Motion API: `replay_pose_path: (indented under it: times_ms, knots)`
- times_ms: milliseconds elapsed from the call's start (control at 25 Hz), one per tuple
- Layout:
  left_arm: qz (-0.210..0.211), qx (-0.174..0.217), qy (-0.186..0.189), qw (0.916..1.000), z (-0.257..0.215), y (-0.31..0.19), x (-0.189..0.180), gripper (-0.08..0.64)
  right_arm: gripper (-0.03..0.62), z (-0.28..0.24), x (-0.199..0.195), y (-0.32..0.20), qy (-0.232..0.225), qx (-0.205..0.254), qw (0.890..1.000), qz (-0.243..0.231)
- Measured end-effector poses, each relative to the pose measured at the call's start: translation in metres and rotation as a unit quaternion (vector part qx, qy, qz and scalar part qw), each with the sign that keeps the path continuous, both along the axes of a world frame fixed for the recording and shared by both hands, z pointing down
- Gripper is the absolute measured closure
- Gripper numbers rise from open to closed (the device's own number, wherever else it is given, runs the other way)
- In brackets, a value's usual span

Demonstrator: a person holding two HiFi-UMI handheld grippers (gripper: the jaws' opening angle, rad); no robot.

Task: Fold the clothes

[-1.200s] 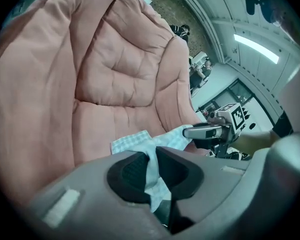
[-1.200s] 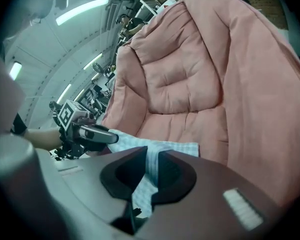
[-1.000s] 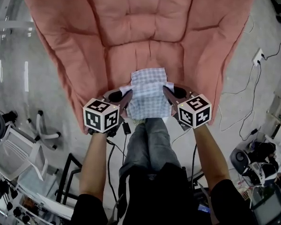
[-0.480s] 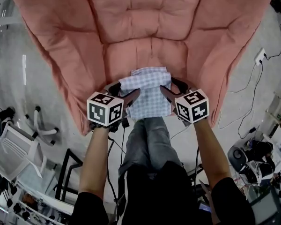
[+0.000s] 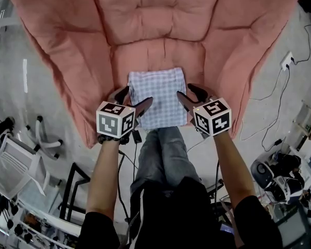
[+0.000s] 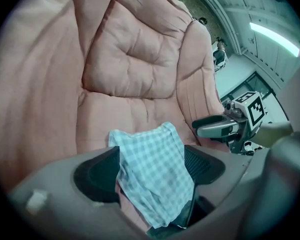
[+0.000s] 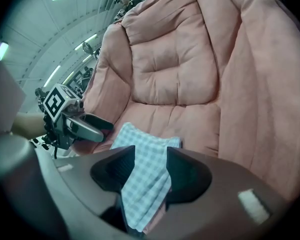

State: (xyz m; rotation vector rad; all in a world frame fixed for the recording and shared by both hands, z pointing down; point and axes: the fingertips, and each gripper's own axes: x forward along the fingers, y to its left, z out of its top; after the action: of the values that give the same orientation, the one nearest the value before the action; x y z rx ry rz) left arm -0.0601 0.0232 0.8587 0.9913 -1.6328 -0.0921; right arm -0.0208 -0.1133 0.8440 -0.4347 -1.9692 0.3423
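A folded blue-and-white checked cloth (image 5: 158, 97) lies flat on the seat of a pink padded chair (image 5: 160, 25). My left gripper (image 5: 135, 97) stands at the cloth's near left corner. Its jaws have just been opening and are wide apart, with the cloth (image 6: 150, 159) loose between them. My right gripper (image 5: 187, 92) is at the near right corner. Its jaws opened and then closed a little; they stay apart, and the cloth (image 7: 145, 174) lies in the gap without being pinched. Each gripper view shows the other gripper across the cloth.
The chair's puffy arms (image 5: 78, 87) rise on both sides of the seat. The person's jeans-clad legs (image 5: 163, 154) reach the chair's front edge. Cables and a wall socket (image 5: 286, 62) lie on the floor at right; a white swivel base (image 5: 46, 141) is at left.
Both grippers have let go of the cloth's near edge and sunk a little. The cloth has dropped from a bunched, lifted shape to lie flat and square on the seat.
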Motion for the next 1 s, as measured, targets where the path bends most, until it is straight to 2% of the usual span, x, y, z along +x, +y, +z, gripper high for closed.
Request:
replay_pose_path:
  times_ms: [200,360,440,520,680,800,1000]
  knots:
    - [0.004,0.006,-0.025,0.9997,-0.018,-0.006,-0.002,0.162,0.408,-0.018,-0.003,-0.001,-0.021,0.008,1.0,-0.005]
    - [-0.01,0.015,-0.073,0.9972,-0.048,-0.004,-0.011,0.282,0.425,-0.048,-0.008,0.0,-0.059,0.033,0.998,-0.019]
    - [-0.017,0.018,-0.094,0.9953,-0.068,-0.001,-0.017,0.353,0.488,-0.071,-0.014,-0.002,-0.088,0.049,0.995,-0.011]
    - [-0.017,0.02,-0.117,0.9928,-0.092,0.0,-0.02,0.399,0.535,-0.098,-0.017,-0.001,-0.116,0.061,0.991,0.001]
    - [-0.005,0.017,-0.169,0.9855,-0.145,0.009,-0.019,0.486,0.557,-0.148,-0.011,0.007,-0.153,0.068,0.986,0.025]
    - [-0.008,0.023,-0.188,0.9819,-0.187,0.024,-0.011,0.532,0.577,-0.187,0.002,0.012,-0.17,0.071,0.982,0.045]
    - [-0.027,0.058,-0.236,0.9697,-0.27,0.044,-0.019,0.551,0.588,-0.264,0.007,0.012,-0.219,0.079,0.97,0.066]
